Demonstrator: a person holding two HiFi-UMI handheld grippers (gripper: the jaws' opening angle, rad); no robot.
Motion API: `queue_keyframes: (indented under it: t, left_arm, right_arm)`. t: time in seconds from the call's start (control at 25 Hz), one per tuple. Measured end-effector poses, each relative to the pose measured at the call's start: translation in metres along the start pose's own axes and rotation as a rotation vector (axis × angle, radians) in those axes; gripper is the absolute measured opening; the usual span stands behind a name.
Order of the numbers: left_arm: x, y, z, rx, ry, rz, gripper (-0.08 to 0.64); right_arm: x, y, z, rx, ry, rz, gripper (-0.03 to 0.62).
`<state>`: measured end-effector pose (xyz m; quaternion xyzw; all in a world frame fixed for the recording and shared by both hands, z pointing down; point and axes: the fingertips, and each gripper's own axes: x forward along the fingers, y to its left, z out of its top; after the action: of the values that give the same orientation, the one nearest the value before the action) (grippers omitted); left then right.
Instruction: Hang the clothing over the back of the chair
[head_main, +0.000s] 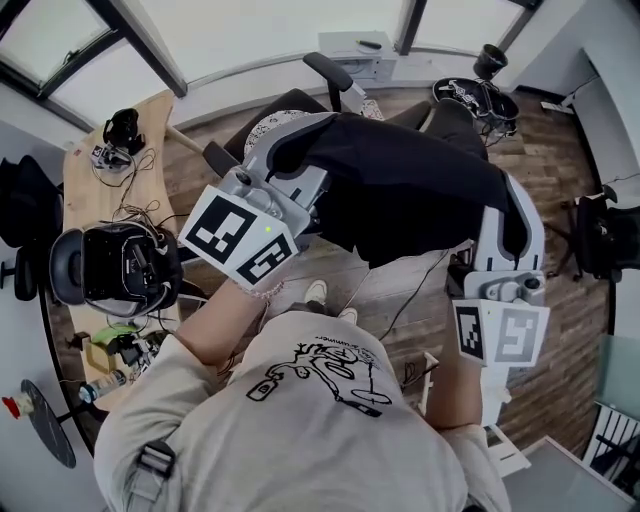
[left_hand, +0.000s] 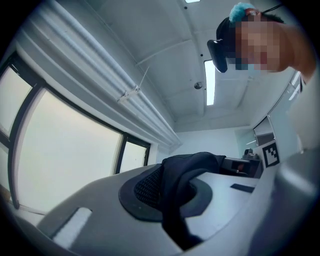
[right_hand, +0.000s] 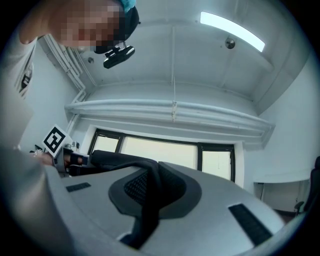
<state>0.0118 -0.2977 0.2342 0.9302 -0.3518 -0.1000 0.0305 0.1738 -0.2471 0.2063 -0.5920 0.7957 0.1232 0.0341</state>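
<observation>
Wooden flooring (head_main: 560, 150) and a curved band of windows (head_main: 250, 30) frame an office chair (head_main: 330, 70), in front of which the dark clothing (head_main: 400, 185) hangs stretched between two grippers. The left gripper (head_main: 290, 150) and the right gripper (head_main: 515, 215) each have their jaws clamped tight on a bunched fold of its upper edge. The fabric looks light, soft and limp, so these wide-apart holds should keep it spread, though it may slip off unless draped evenly.
</observation>
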Motion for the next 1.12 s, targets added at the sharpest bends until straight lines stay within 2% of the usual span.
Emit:
queue_keyframes:
  t: [0.6,0.88,1.12]
  left_arm:
    - [0.054,0.051,-0.014,0.094,0.054,0.036,0.014]
    - [0.085,0.079,-0.068,0.087,0.169,0.044,0.014]
    - [0.099,0.093,-0.113,0.08,0.251,0.036,0.014]
  right_arm:
    - [0.068,-0.029,-0.029,-0.075,0.065,-0.023,0.008]
    - [0.092,-0.046,-0.096,-0.084,0.202,-0.033,0.008]
    - [0.099,-0.053,-0.137,-0.111,0.285,-0.046,0.008]
